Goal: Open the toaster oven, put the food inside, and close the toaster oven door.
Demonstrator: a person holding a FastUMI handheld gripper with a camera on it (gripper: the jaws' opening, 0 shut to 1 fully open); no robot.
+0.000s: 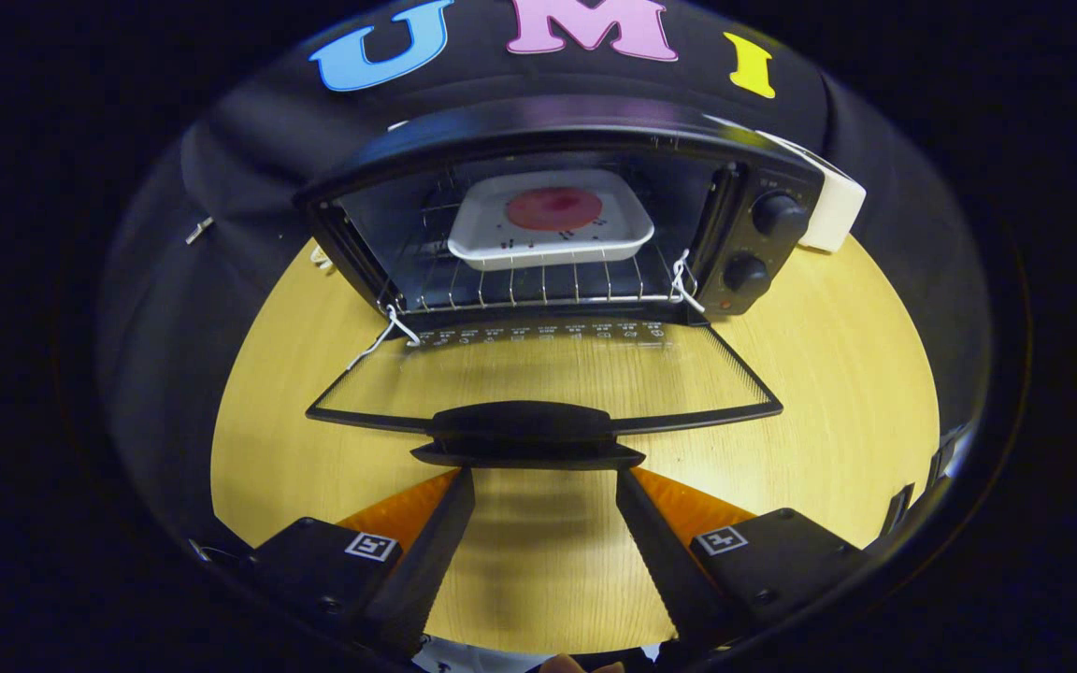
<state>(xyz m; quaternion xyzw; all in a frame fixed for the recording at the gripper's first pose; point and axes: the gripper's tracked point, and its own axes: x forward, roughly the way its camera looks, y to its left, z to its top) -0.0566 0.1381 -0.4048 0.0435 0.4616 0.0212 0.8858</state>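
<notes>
My gripper is spread wide, fingertips at the toaster oven door handle, gripping nothing. Door lies open flat over the bench; food tray on the rack inside.

toaster oven: you see a black box sitting on the wooden table, its front facing you, cavity open, two round knobs stacked on its right panel
door: glass pane in a black frame, dropped fully down and lying flat toward you, hinged at the oven's lower front edge; its black handle sits at the near edge, just ahead of your fingertips
food: a round reddish piece lying flat in a white square tray, already inside on the wire rack, toward the back
</notes>
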